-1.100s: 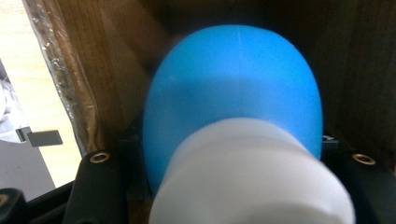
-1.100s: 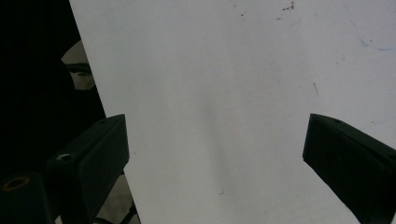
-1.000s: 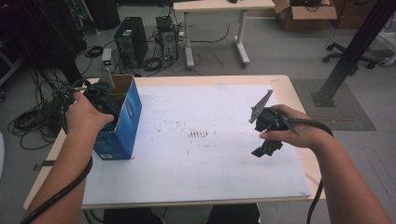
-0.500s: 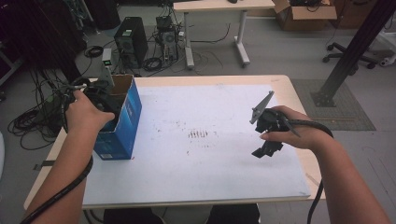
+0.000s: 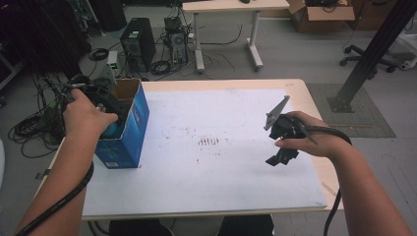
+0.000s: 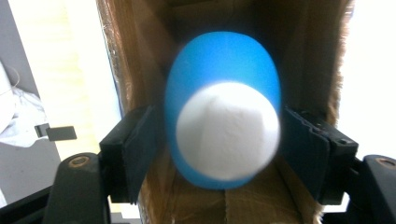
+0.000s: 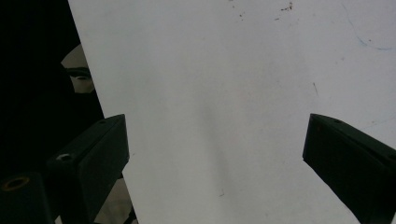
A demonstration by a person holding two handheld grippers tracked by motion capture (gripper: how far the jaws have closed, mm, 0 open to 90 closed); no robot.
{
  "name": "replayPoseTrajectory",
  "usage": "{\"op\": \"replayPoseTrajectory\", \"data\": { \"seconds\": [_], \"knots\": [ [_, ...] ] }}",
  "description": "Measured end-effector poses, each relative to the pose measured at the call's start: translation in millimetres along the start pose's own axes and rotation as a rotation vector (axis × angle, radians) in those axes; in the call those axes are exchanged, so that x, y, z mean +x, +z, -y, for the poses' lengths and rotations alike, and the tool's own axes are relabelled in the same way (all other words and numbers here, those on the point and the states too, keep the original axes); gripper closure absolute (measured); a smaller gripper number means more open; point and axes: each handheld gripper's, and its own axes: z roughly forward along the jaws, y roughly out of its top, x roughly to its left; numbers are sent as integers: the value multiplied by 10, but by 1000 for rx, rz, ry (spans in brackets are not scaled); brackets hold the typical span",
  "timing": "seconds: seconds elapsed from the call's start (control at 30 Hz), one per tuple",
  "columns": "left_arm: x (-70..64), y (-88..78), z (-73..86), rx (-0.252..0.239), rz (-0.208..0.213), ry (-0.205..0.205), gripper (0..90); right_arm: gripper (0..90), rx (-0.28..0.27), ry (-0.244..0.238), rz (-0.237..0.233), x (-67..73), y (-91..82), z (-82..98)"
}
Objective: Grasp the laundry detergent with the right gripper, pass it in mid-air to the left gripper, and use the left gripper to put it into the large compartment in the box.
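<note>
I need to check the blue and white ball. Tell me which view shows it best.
The left gripper view: the blue and white ball sits large between the left gripper jaws, inside the cardboard box. In the high view, a hand covers the box opening.

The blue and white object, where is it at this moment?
In the left gripper view the blue and white object is inside the cardboard box, between the opening jaws of the left gripper.

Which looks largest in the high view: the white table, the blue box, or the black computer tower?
1. white table
2. blue box
3. black computer tower, though it stands farther from the camera, so its true size is unsure.
</note>
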Motion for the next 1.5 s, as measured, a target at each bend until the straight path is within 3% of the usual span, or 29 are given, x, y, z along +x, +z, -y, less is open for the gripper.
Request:
{"op": "replayPoseTrajectory", "data": {
  "seconds": [0.63, 0.8, 0.87, 1.27, 1.5],
  "knots": [
    [-15, -197, 114, -56, -10, 70, 206, 71, -2, -12, 4, 37, -24, -43],
    [-24, -246, 134, -58, -33, 81, 203, 71, -3, -12, 5, 46, -38, -41],
    [-39, -266, 140, -64, -55, 86, 145, 71, -4, -12, 5, 49, -41, -41],
    [-63, -383, 198, -90, -42, 116, 98, 71, -4, -11, 8, 65, -69, -30],
    [-169, -521, 234, -118, -37, 182, 26, 71, -4, -8, 12, 69, -97, -15]
  ]
}}
